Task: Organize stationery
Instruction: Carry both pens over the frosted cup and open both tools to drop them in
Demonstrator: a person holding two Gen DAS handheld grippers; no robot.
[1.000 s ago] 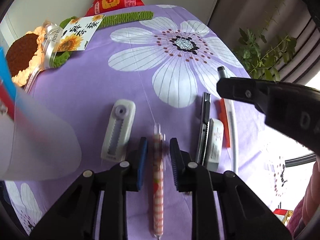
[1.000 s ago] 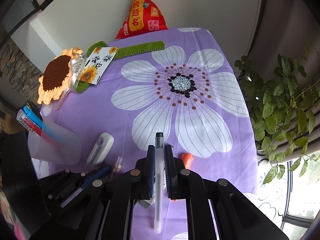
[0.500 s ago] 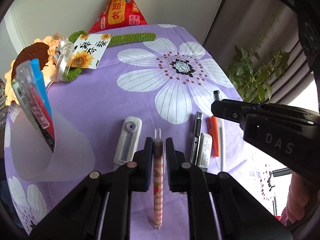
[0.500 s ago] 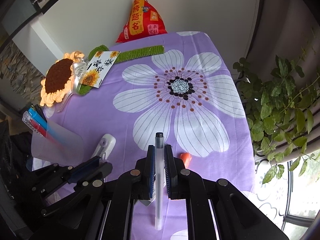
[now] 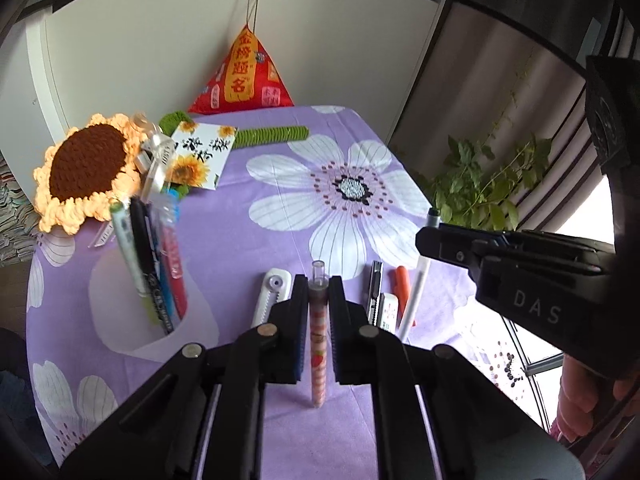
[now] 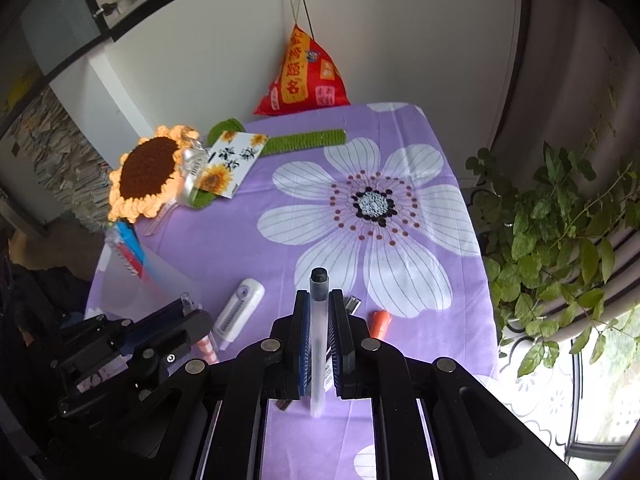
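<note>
Two pens are gripped: a pink striped pen (image 5: 318, 336) clamped between the left gripper (image 5: 318, 300) fingers, a frosted white pen (image 6: 319, 336) clamped between the right gripper (image 6: 319, 312) fingers.

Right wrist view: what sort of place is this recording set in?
Probably a home, by a window: a table under a purple flowered tablecloth, a crocheted sunflower and a leafy houseplant. Paper stacks at the far left may be shelves.

A purple tablecloth (image 6: 248, 236) printed with white flowers covers the tabletop. At its far edge leans a red triangular pouch (image 6: 306, 78). Near the far left corner lies a crocheted sunflower (image 5: 86, 168), a sunflower card (image 5: 200, 154) touching it. A leafy plant (image 6: 560, 236) stands beyond the right edge.
</note>
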